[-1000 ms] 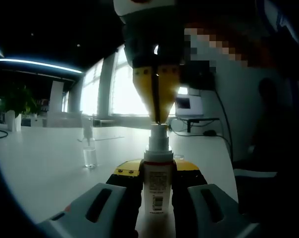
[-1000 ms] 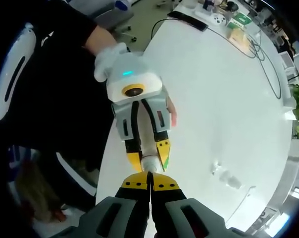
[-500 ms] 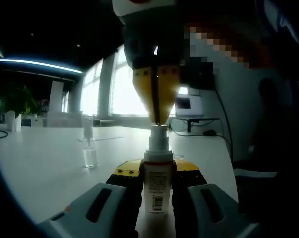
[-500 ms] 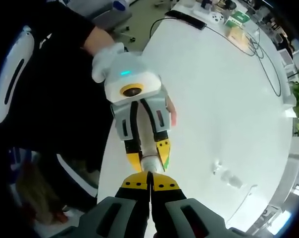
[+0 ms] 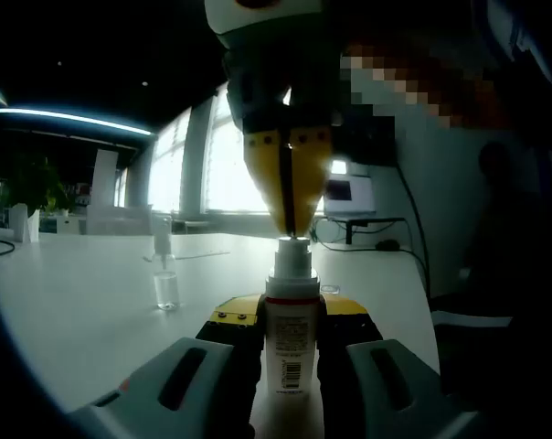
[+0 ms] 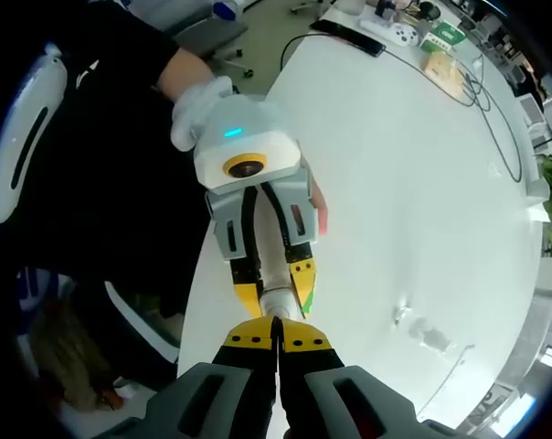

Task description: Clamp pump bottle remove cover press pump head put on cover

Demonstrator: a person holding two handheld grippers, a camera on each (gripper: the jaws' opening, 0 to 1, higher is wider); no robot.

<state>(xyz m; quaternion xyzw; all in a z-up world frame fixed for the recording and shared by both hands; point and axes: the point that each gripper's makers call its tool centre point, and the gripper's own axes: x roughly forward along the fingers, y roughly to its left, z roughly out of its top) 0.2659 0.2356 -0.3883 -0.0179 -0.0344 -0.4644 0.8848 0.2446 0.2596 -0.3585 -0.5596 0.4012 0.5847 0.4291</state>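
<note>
The white labelled pump bottle [image 5: 290, 343] is clamped at 6 o'clock by the left gripper [image 5: 290, 380]. The closed right gripper [image 5: 288, 229] has been pushed slightly lower onto the pump head [image 5: 291, 254]; pressing appears underway.

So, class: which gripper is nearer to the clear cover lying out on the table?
Left. The left gripper clamps the pump bottle at table level, with the clear cover ahead on the table. The right gripper is shut above the pump head.

Pump bottle [image 5: 289, 343] stands on table [image 5: 84, 311], cover [image 5: 165, 291] well left.
</note>
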